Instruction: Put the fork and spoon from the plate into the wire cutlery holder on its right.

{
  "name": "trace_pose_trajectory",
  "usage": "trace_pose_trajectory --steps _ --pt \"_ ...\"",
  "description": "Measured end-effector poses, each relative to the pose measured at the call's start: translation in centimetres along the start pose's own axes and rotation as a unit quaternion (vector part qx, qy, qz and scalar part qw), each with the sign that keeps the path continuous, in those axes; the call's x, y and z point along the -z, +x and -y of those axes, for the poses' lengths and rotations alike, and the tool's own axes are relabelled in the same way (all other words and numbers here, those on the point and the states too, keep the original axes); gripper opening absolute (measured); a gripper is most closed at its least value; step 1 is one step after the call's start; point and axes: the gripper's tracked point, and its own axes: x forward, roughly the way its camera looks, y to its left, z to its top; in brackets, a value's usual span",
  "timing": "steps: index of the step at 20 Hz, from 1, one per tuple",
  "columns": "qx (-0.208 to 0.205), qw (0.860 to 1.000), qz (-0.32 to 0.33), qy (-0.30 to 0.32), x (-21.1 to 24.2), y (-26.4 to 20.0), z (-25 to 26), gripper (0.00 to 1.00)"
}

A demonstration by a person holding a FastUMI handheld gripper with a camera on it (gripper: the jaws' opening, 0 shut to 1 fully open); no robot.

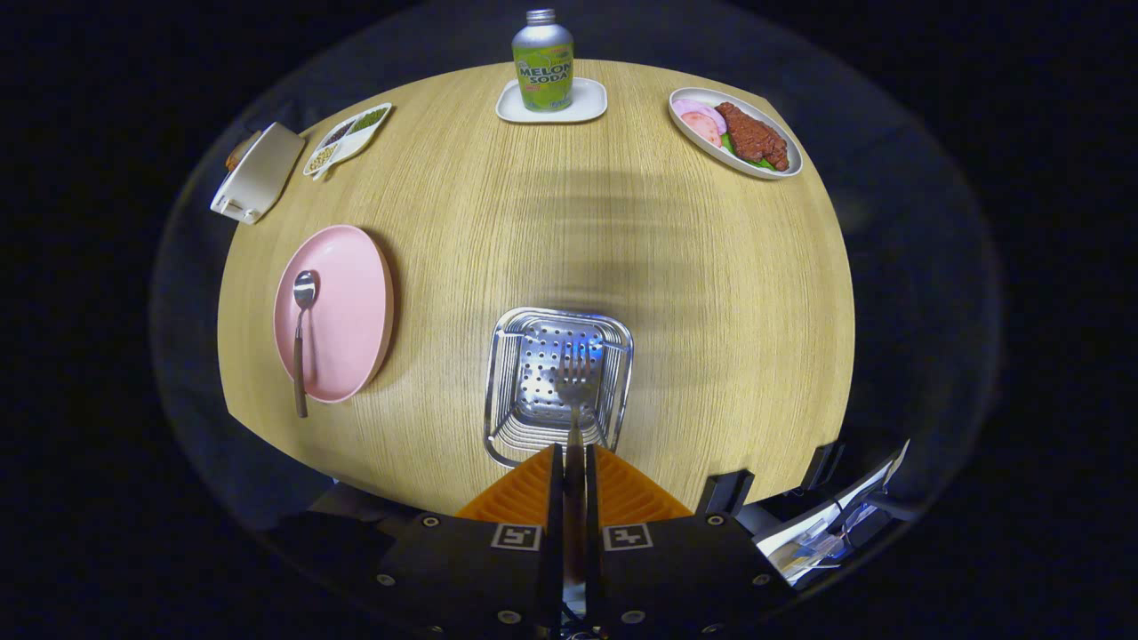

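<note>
While the gripper clamps the fork over the wire cutlery holder, nothing blocks it. The spoon lies on the pink plate, left.

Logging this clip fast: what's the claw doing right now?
Claw: shut on the fork, held over the wire cutlery holder.

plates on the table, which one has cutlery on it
The pink plate, left of the wire cutlery holder, holds the spoon. The far white plates hold a soda bottle and food.
</note>
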Motion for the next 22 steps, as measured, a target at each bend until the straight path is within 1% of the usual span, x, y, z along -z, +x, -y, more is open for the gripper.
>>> trace_pose_trajectory --steps 2,5,7,8,9,10,11,12,13,16,18,22 --pt "-0.007 1.000 0.024 0.009 -0.8 -0.3 -0.6 0.12" --pt "-0.030 0.996 0.079 0.031 -2.6 -1.4 -1.9 0.13" --pt "-0.041 0.991 0.111 0.060 -3.6 -2.3 -2.5 0.18" --pt "-0.042 0.988 0.131 0.072 -4.3 -2.8 -2.6 0.25" --pt "-0.038 0.985 0.152 0.078 -4.9 -3.2 -2.4 0.29" --pt "-0.031 0.981 0.172 0.080 -5.3 -3.5 -2.3 0.37" --pt "-0.025 0.978 0.191 0.080 -5.7 -3.7 -2.4 0.42" --pt "-0.021 0.975 0.207 0.081 -6.0 -4.0 -2.5 0.55" --pt "-0.021 0.971 0.224 0.081 -6.3 -4.3 -2.9 0.60" --pt "-0.027 0.956 0.280 0.078 -7.5 -5.5 -5.0 0.82" --pt "-0.029 0.943 0.323 0.071 -8.7 -6.6 -6.8 0.89" --pt "-0.018 0.914 0.401 0.056 -10.9 -8.1 -10.0 0.91"
